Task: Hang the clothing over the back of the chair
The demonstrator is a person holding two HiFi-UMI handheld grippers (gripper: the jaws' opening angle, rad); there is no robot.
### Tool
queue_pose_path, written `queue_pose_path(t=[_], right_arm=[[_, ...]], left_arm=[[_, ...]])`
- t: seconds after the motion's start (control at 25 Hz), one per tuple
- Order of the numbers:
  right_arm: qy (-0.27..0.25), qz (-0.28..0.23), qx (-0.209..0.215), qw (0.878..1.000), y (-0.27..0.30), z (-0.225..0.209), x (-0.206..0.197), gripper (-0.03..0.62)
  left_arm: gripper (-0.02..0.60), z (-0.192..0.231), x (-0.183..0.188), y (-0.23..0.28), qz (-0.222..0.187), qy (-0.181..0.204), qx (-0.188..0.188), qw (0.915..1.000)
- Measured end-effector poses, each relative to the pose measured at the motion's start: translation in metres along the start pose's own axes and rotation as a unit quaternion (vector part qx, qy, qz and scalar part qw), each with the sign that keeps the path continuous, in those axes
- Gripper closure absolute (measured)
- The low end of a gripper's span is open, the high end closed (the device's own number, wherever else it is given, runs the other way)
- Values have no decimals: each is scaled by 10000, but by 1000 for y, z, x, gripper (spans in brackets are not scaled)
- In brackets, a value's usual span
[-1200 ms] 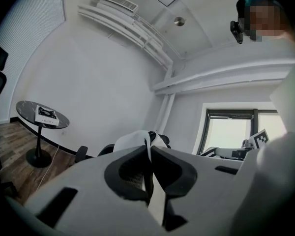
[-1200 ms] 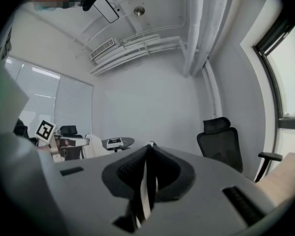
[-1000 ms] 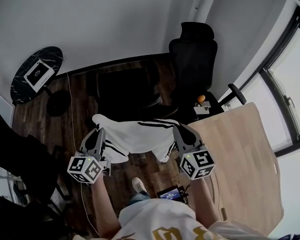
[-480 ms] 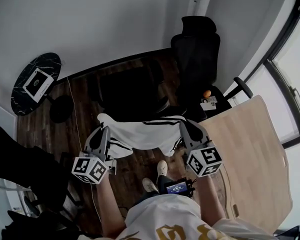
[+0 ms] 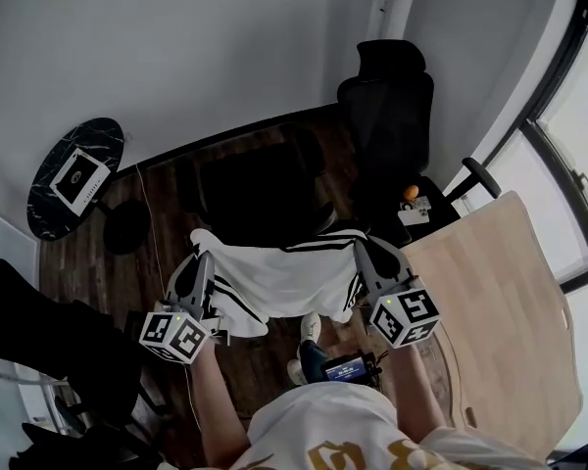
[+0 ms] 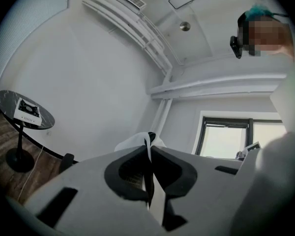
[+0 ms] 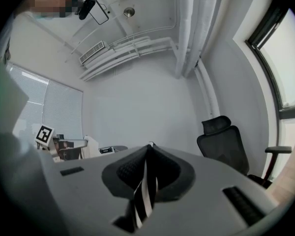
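Observation:
A white garment with black stripes [image 5: 284, 277] hangs stretched between my two grippers in the head view. My left gripper [image 5: 202, 251] is shut on its left end, and white cloth [image 6: 148, 146] shows pinched between its jaws. The right gripper [image 5: 365, 248] is shut on the striped right end [image 7: 146, 191]. Just beyond the cloth stands a black chair [image 5: 260, 189], its seat and back facing me. A second black office chair [image 5: 387, 116] with a headrest stands farther back on the right, also seen as the office chair [image 7: 223, 144] in the right gripper view.
A light wooden table [image 5: 490, 311] lies to my right, with small things at its far corner [image 5: 412, 202]. A round dark side table [image 5: 73, 174] with a white device stands at the left, its cable running over the wooden floor. Dark shapes fill the lower left.
Both grippers have carried the stretched garment a little forward toward the near black chair, and my view has shifted with them. Both grips stay the same.

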State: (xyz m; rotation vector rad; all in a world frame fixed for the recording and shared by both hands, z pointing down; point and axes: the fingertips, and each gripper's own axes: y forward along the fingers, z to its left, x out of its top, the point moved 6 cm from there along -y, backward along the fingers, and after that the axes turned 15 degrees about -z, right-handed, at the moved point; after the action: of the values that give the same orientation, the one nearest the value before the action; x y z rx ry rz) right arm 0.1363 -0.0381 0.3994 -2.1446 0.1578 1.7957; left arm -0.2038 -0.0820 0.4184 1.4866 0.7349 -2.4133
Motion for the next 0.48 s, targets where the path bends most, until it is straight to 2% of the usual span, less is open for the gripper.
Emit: queue_pose_path(t=[0.32, 0.48], right_arm=[[16, -249, 6, 9997, 10, 1, 15, 565], [-38, -436, 30, 9990, 25, 2, 27, 565]], left_arm=[[545, 5, 19, 3, -311, -195, -9, 9993], [545, 8, 34, 11, -470, -140, -110, 9987]])
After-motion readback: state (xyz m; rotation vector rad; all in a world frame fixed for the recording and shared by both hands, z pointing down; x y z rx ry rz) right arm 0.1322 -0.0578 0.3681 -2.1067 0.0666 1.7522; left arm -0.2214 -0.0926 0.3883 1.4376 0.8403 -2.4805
